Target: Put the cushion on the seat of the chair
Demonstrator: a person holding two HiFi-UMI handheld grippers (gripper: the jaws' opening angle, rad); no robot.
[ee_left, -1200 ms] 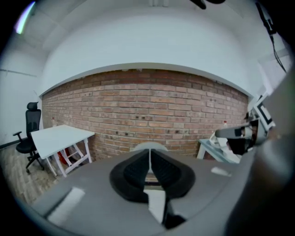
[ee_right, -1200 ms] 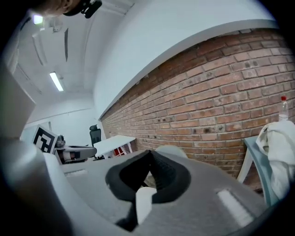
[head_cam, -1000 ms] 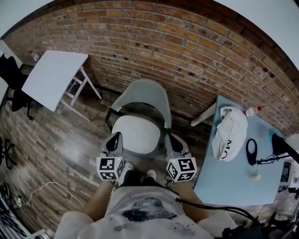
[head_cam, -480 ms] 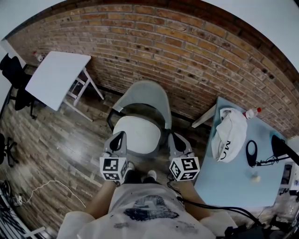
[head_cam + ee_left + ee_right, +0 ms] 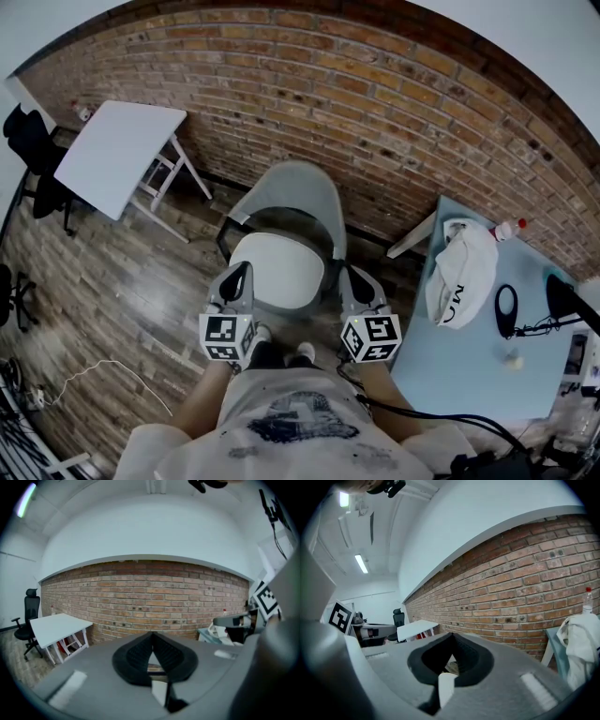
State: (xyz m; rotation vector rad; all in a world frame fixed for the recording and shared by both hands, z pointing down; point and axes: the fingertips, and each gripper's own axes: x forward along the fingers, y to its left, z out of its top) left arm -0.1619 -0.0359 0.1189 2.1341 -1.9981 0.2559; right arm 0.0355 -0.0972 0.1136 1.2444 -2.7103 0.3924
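To your left a white counter (image 5: 120, 155) on folding legs stands by the brick wall (image 5: 375, 103), with a black office chair (image 5: 28, 155) beyond it. To your right a pale blue counter (image 5: 469, 361) carries a crumpled white cloth (image 5: 459, 272), a small bottle (image 5: 507, 226) and a black loop-shaped object (image 5: 506, 307). The chair (image 5: 291, 192) stands straight ahead of you, its grey shell back toward the wall.

The cushion (image 5: 274, 270) is white, rounded and smooth, and it lies flat on the seat inside the dark frame.

In the head view your left gripper (image 5: 237, 275) and right gripper (image 5: 351, 278) flank the cushion's front edge, one on each side. You cannot tell from there whether they touch it. Only the gripper views show the jaws. The left gripper (image 5: 152, 636) is clenched tip to tip on nothing, and so is the right gripper (image 5: 451, 636). Both point level at the brick wall.
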